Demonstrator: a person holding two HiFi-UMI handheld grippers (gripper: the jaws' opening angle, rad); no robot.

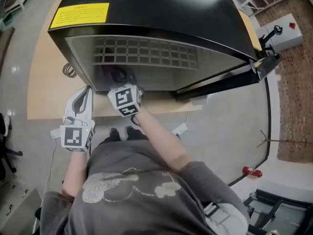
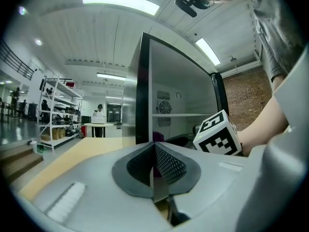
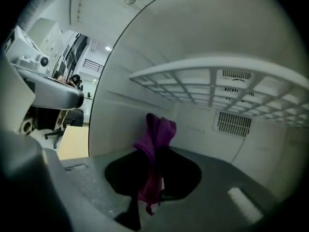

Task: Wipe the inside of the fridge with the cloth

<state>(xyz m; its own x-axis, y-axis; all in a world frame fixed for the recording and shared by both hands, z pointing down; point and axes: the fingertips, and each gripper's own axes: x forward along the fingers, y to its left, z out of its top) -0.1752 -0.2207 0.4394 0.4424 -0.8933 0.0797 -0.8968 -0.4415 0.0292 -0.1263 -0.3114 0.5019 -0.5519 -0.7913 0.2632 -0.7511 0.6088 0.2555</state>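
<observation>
Right tongs point(image 3: 154, 154): clamped on purple cloth point(image 3: 155, 132), reaching inside fridge point(image 1: 146, 13), below wire shelf point(image 3: 212, 76).
Cloth: bunched, standing up past tong tips, close to inner wall; contact with wall not determinable. Judged held this way to present loose fold to surfaces.
Left tongs point(image 2: 154, 175): shut together, empty, parked outside fridge over bench point(image 1: 41, 87) near front left corner. Judged kept clear of wiping stroke.
Door point(image 1: 230, 77): swung open at right for access.
Step judged: wiping lower compartment.
</observation>
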